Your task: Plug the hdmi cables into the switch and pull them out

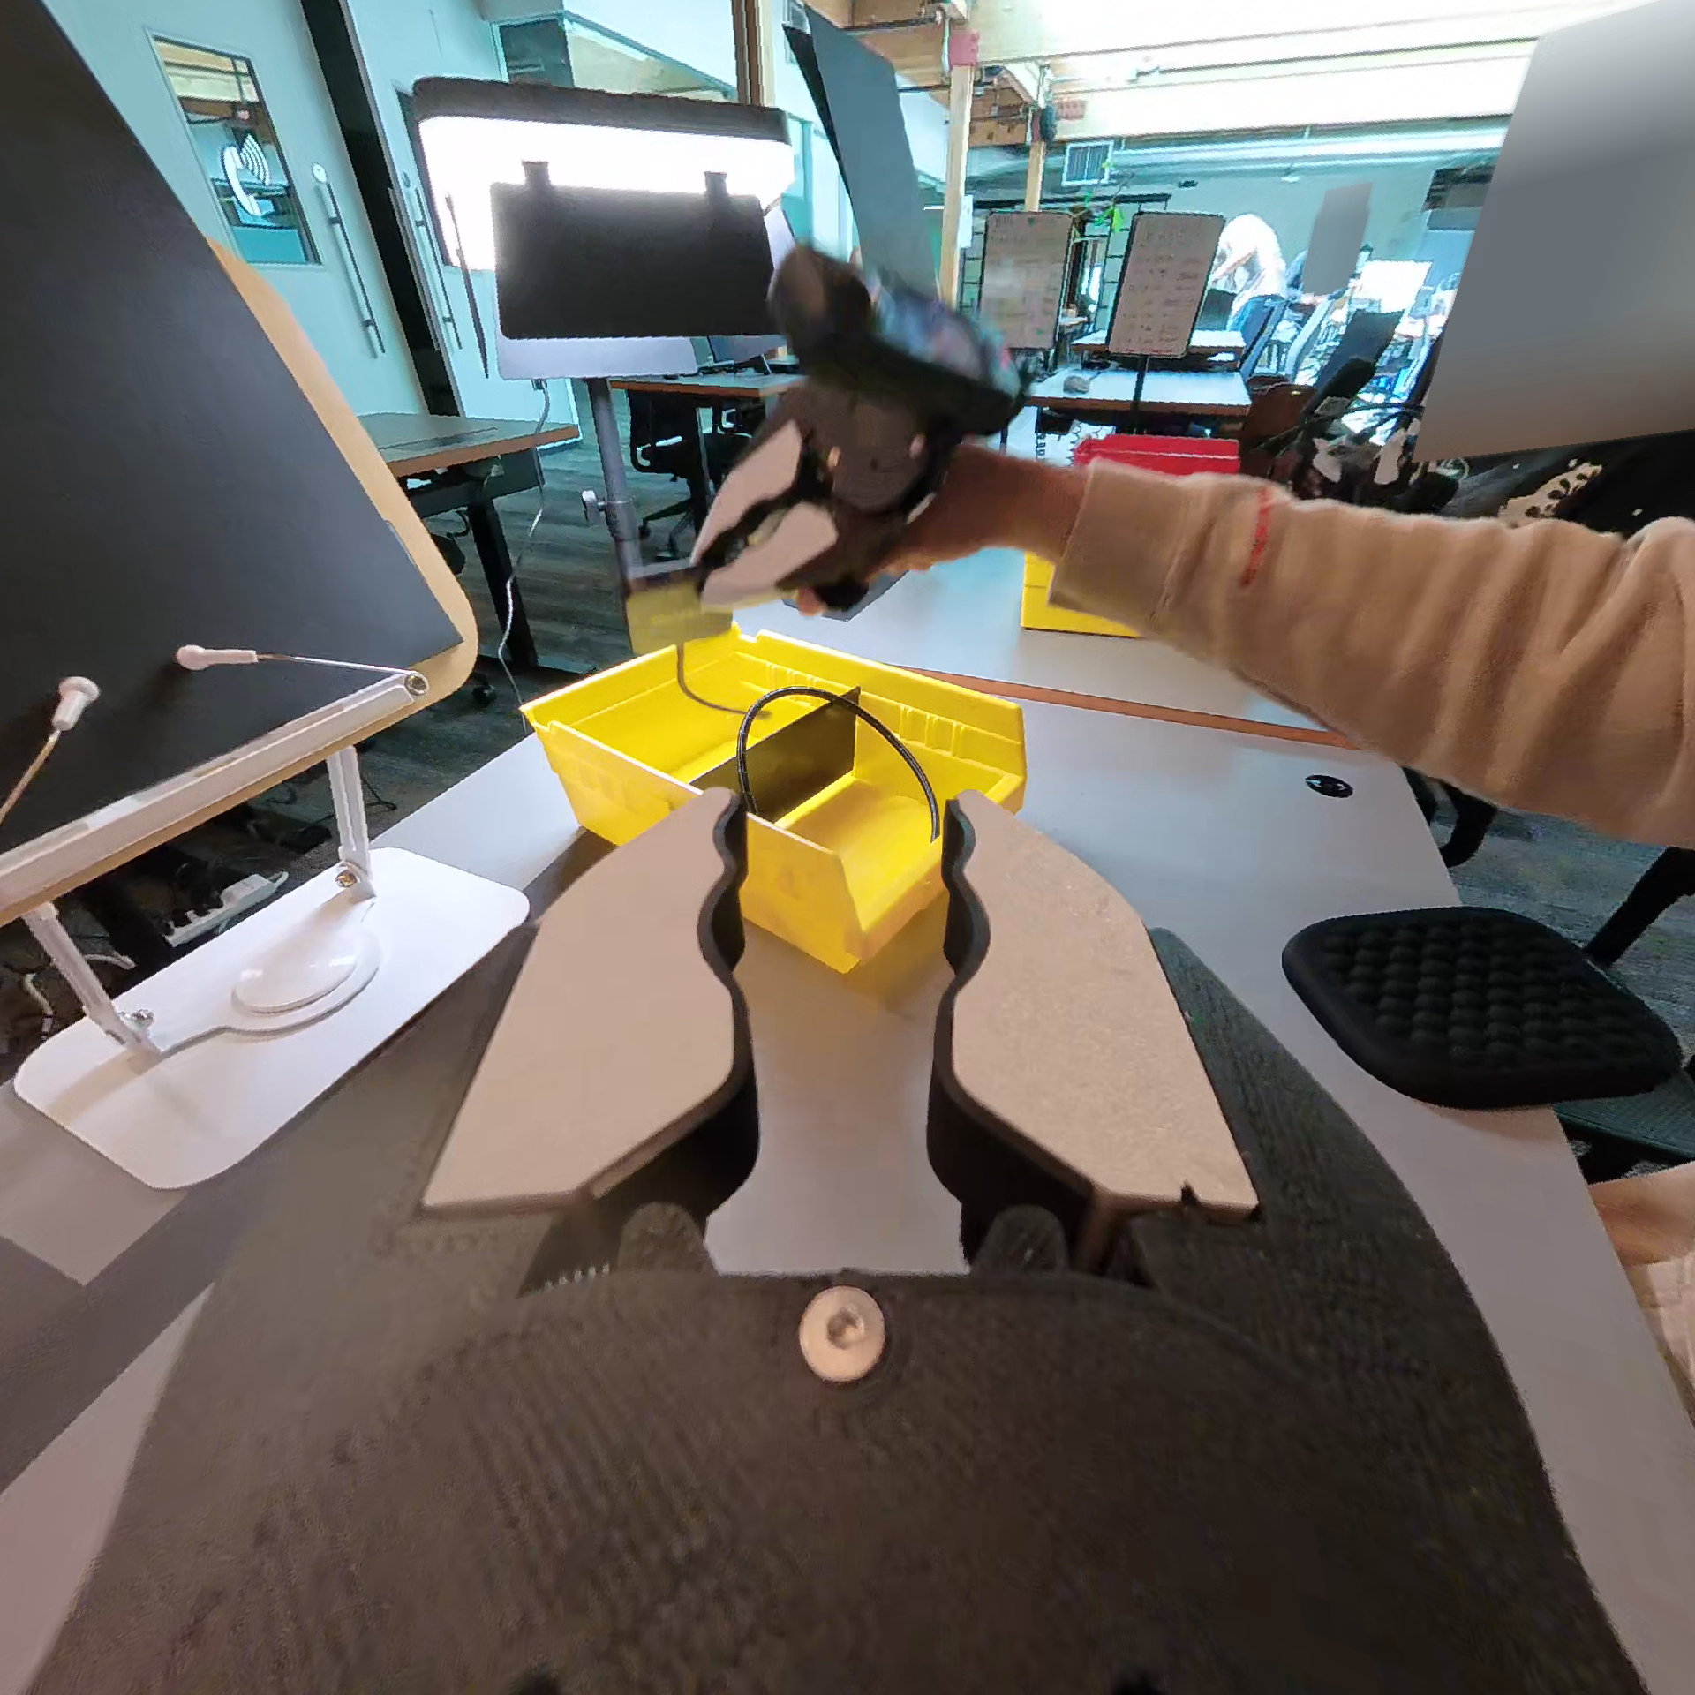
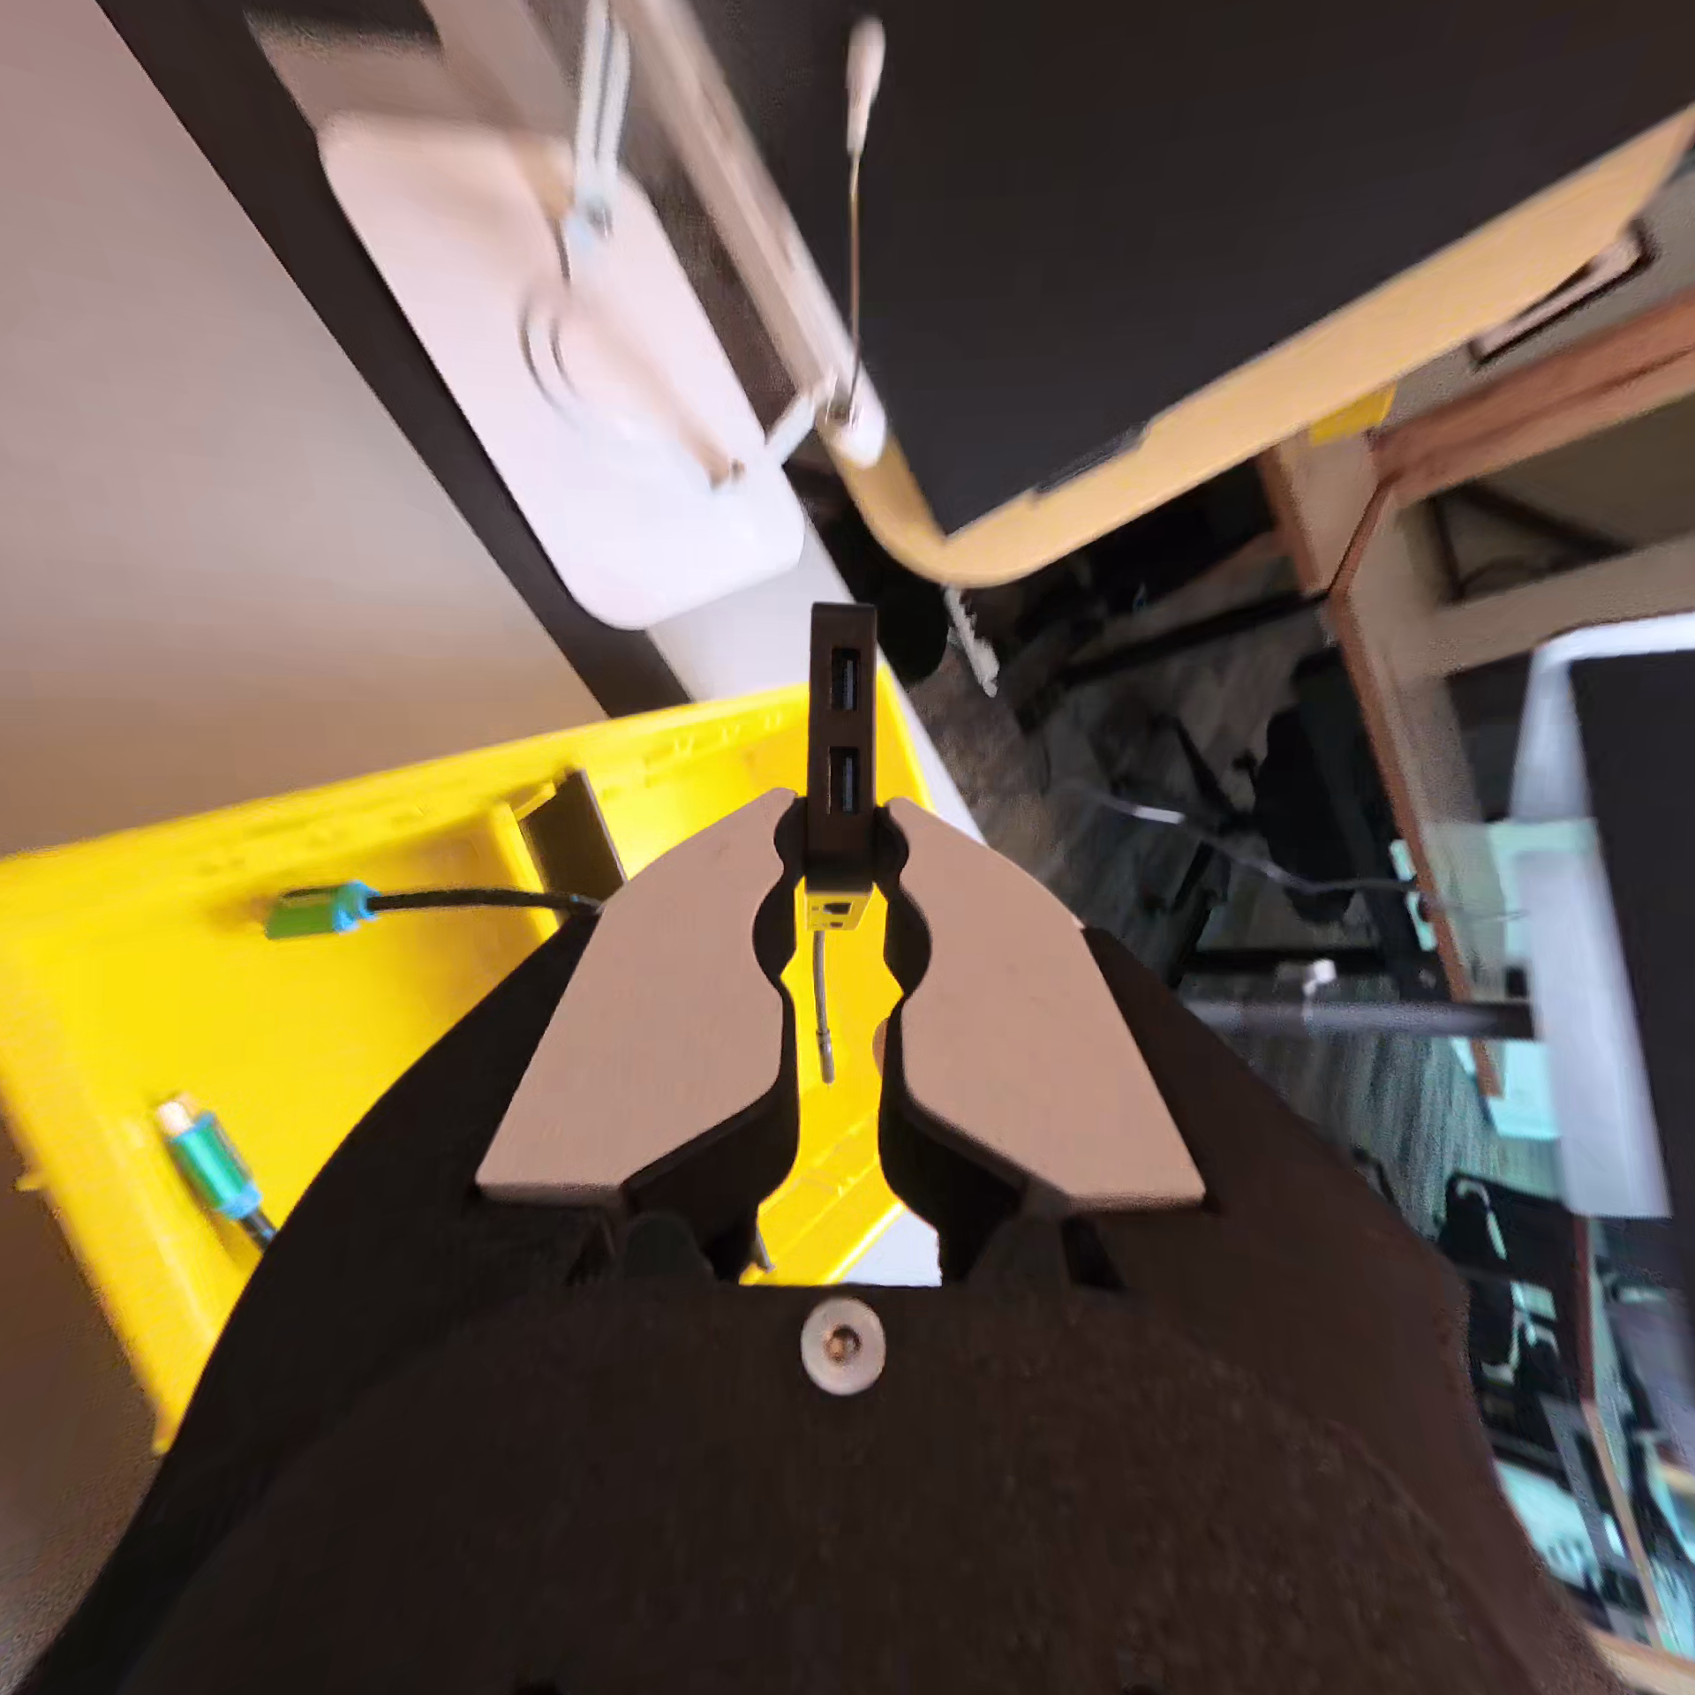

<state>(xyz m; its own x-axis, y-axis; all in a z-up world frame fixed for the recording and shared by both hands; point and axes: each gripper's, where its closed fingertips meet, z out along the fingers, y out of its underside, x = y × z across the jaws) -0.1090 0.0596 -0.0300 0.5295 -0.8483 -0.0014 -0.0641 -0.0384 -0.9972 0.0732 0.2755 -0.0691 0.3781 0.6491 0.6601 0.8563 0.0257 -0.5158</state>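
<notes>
The switch (image 2: pixel 842 725) is a small black box with two ports on its face. My right gripper (image 2: pixel 842 812) is shut on its lower end and holds it above the yellow bin (image 2: pixel 275 1036); a short grey lead (image 2: pixel 823 1000) hangs from it. Two cable plugs with green and blue ends lie in the bin, one (image 2: pixel 316 910) near the black divider and one (image 2: pixel 206 1160) lower left. In the left wrist view, the right gripper (image 1: pixel 734 559) holds the switch (image 1: pixel 670 614) over the bin's (image 1: pixel 807 880) far corner. My left gripper (image 1: pixel 839 825) is open and empty, just before the bin. A black cable (image 1: pixel 880 734) arches over the divider.
A white stand base (image 1: pixel 275 1000) with thin arms sits to the left on the grey table (image 1: pixel 1192 825). A tilted black board (image 1: pixel 183 459) leans behind it. A black chair armrest (image 1: pixel 1477 1000) is at the right. A sleeved arm (image 1: pixel 1376 624) reaches across above the table. My right fingertips sit around 30 centimetres from my left ones.
</notes>
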